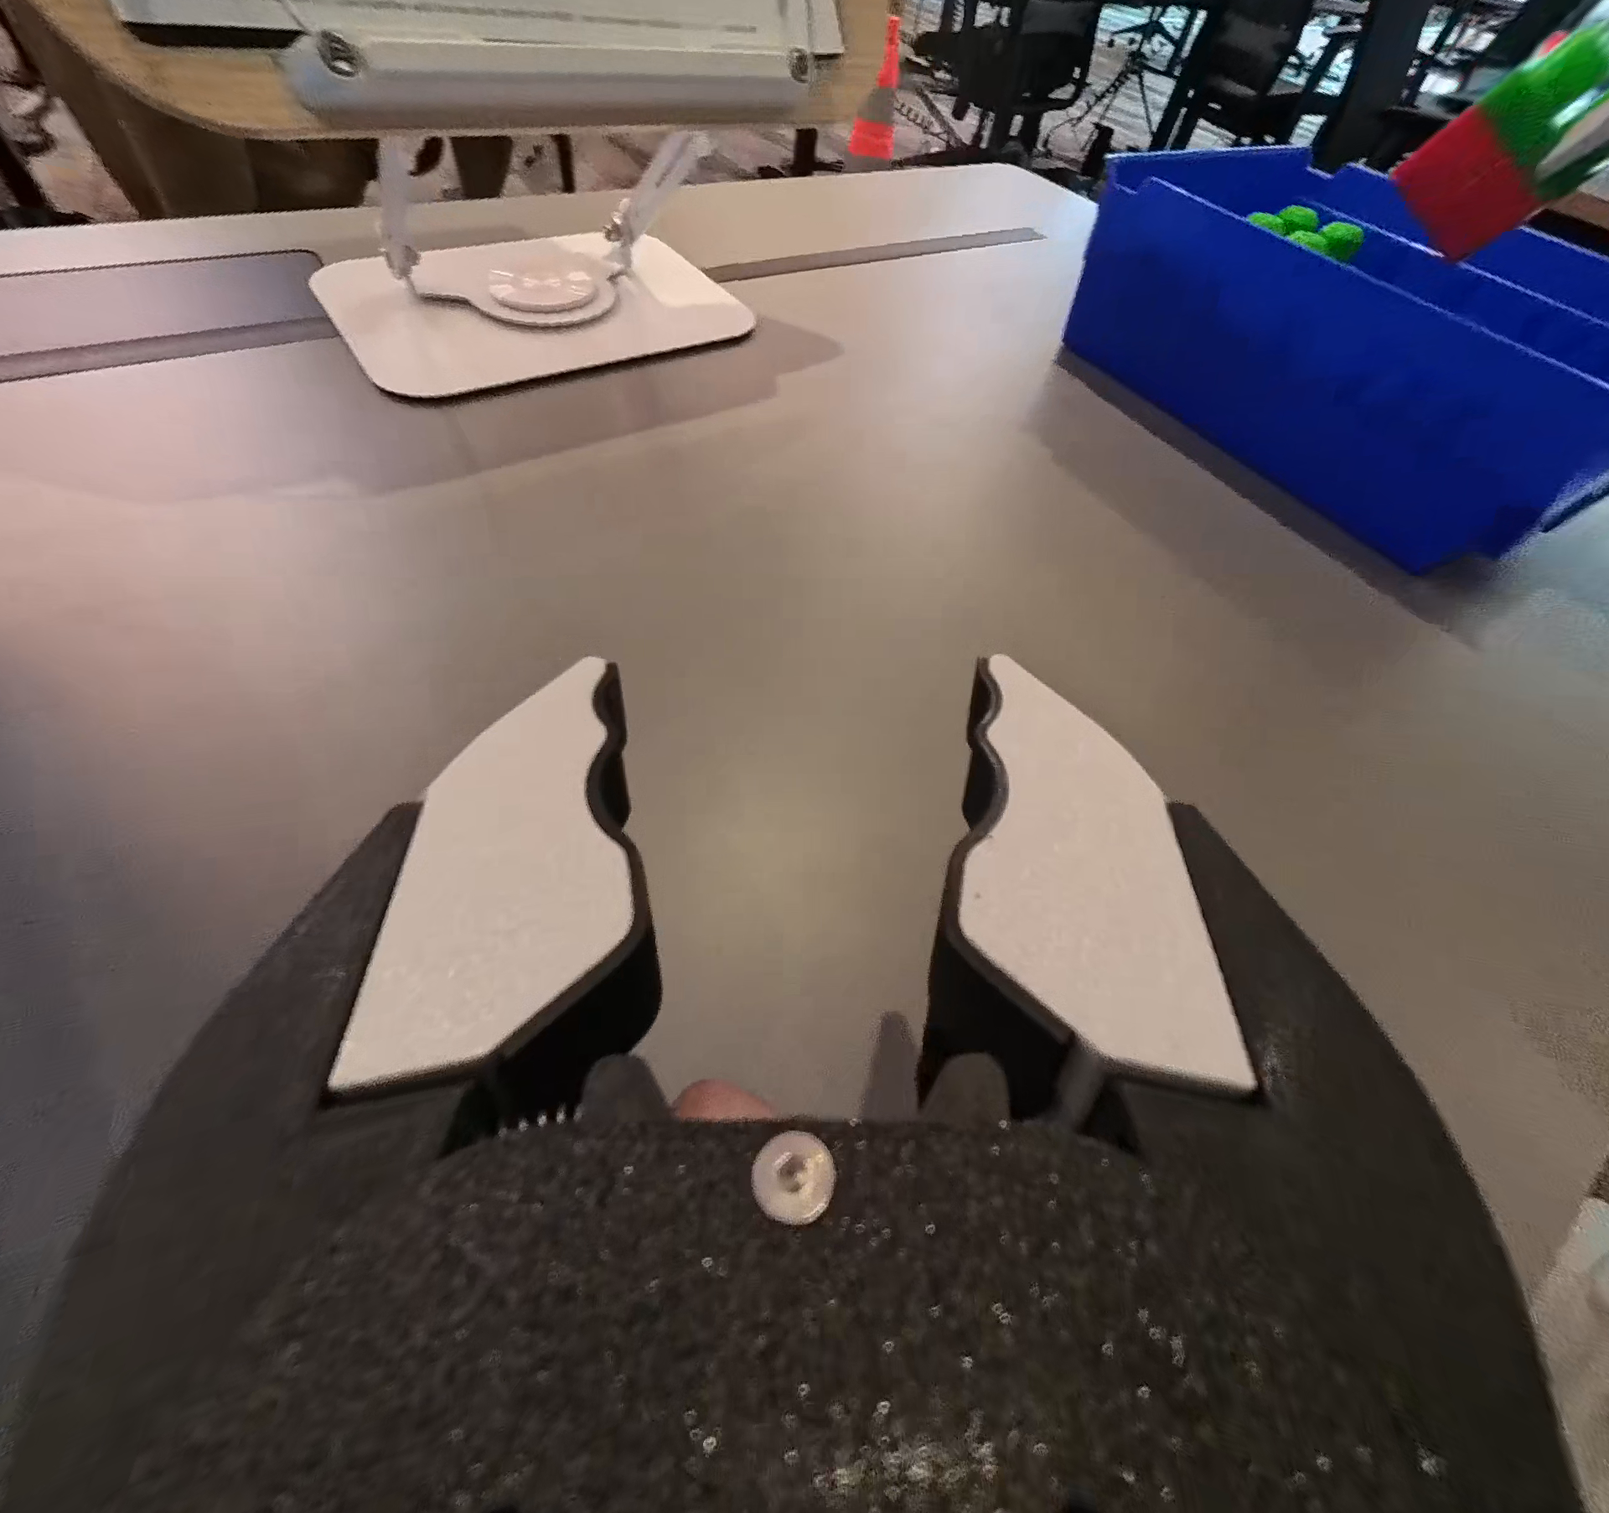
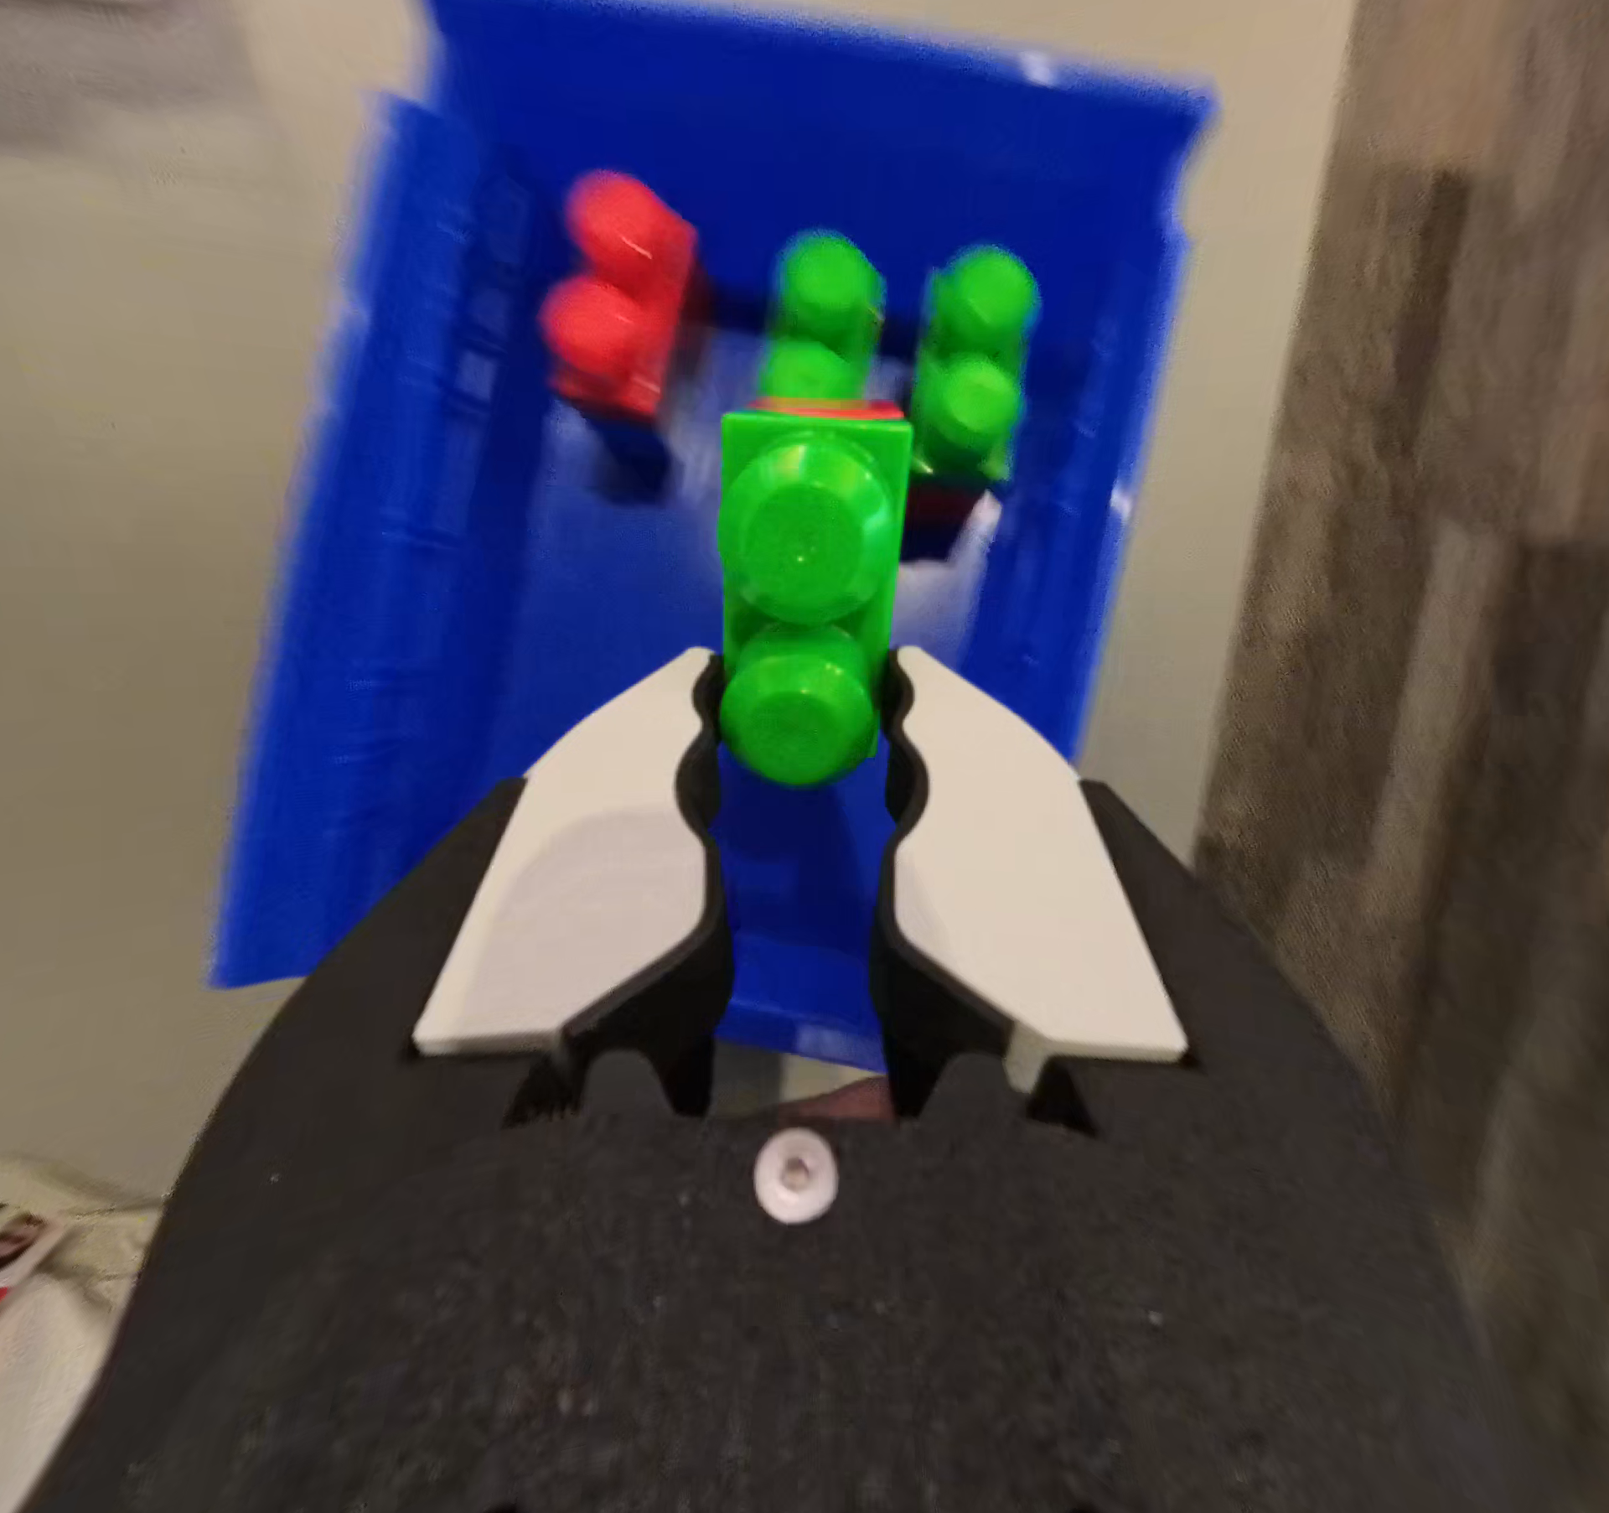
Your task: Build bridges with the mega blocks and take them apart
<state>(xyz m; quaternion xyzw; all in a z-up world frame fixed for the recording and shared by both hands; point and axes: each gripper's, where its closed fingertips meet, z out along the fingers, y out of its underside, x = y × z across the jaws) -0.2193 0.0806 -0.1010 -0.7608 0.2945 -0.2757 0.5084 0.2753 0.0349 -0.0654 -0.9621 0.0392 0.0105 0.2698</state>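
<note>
Right wrist view: my right gripper point(image 2: 805, 687) clamps a green block point(image 2: 810, 548) between its fingertips, above the blue bin point(image 2: 392, 600) ahead. My left gripper point(image 1: 797, 670) spreads wide, holding nothing, over the table point(image 1: 784, 470).

Colour rundown: the bin point(image 2: 366, 687) is solid bright blue, and the blocks sitting in it are one plain red block point(image 2: 618, 295) and two plain green blocks point(image 2: 823, 313), no prints on any of them. The stack point(image 2: 810, 565) pinched in the right gripper point(image 2: 805, 674) is bright green on top with red underneath. Both grippers, the left gripper point(image 1: 797, 670) too, have pale grey fingers on speckly black bodies, over a flat grey table point(image 1: 784, 513) with a white stand point(image 1: 531, 313).
</note>
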